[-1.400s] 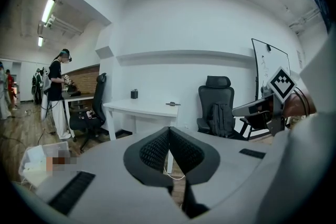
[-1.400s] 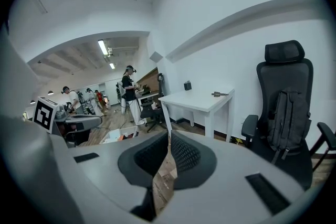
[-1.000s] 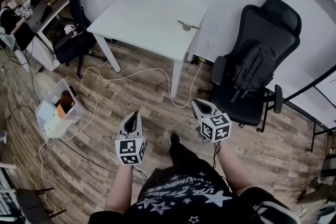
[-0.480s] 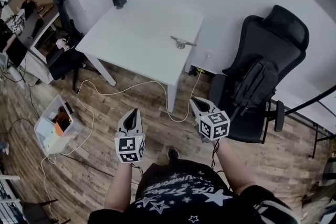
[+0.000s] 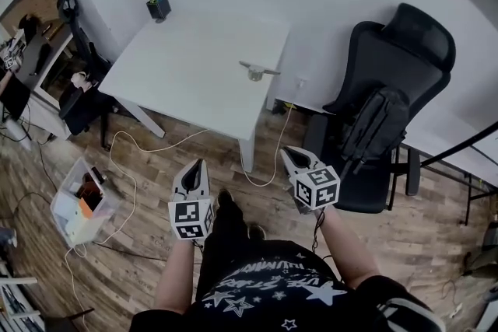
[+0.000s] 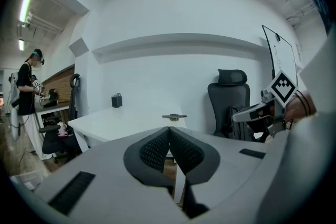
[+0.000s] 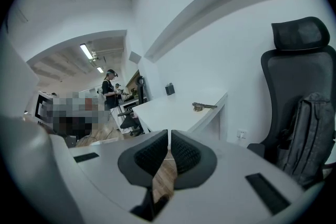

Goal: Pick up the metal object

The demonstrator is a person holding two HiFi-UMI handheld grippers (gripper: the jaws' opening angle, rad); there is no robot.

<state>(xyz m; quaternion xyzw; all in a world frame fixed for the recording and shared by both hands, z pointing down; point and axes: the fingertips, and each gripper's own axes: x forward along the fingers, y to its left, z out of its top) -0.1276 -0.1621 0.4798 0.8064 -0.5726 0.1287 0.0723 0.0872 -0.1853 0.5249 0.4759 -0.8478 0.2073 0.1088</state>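
Observation:
The metal object [image 5: 258,71], a small grey piece with a flat bar across its top, lies near the right edge of the white table [image 5: 187,66]. It shows far ahead in the left gripper view [image 6: 174,117] and in the right gripper view [image 7: 203,106]. My left gripper [image 5: 194,165] is held over the wooden floor, short of the table's near corner, with its jaws shut on nothing [image 6: 169,131]. Level with it on the right, my right gripper [image 5: 289,154] has its pads together and nothing between them [image 7: 169,134]. Neither gripper is near the object.
A black office chair [image 5: 405,43] with a backpack [image 5: 377,117] stands right of the table. A small black device [image 5: 159,6] sits on the table's far corner. A cable [image 5: 156,148] and a plastic box [image 5: 78,202] lie on the floor at left. A person [image 6: 26,92] stands far left.
The person has stepped forward and both grippers have come closer to the table, which now sits lower and further left in the head view. The jaws look unchanged.

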